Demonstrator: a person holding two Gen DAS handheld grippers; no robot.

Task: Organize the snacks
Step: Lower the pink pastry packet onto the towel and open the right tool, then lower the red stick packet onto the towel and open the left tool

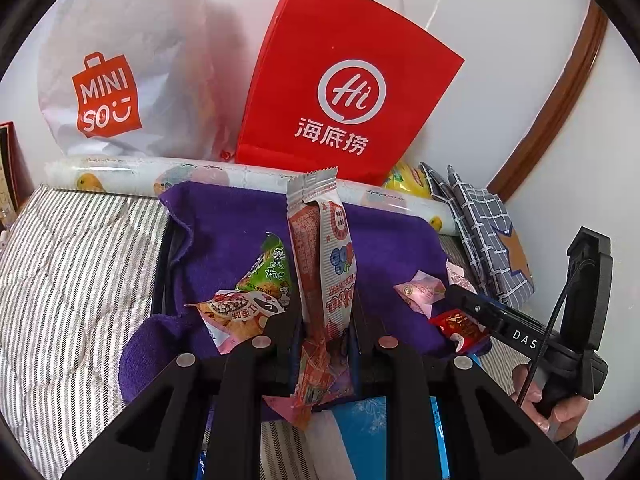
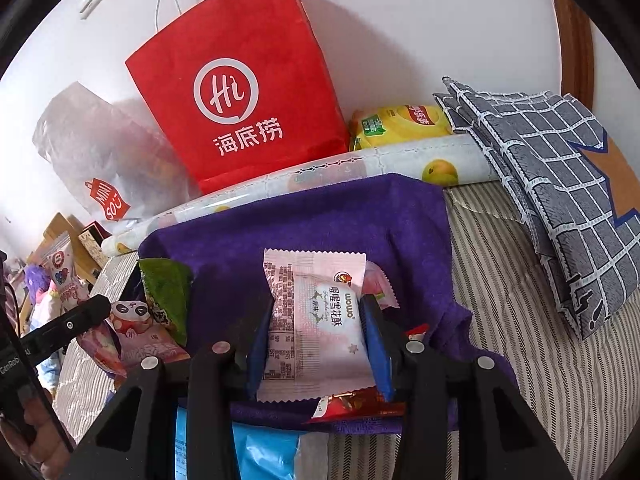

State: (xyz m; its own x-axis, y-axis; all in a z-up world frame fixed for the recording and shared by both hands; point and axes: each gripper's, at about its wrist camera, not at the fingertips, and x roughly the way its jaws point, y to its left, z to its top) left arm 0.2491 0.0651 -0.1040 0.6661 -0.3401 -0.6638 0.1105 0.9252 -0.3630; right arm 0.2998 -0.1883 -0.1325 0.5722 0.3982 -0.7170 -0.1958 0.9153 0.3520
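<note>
We note the left gripper clamped tight on a long orange-and-silver snack stick, upright above the purple cloth. The right gripper pinches a pink snowflake-crisp packet over the cloth's centre. Red paper bag at twelve o'clock.
</note>
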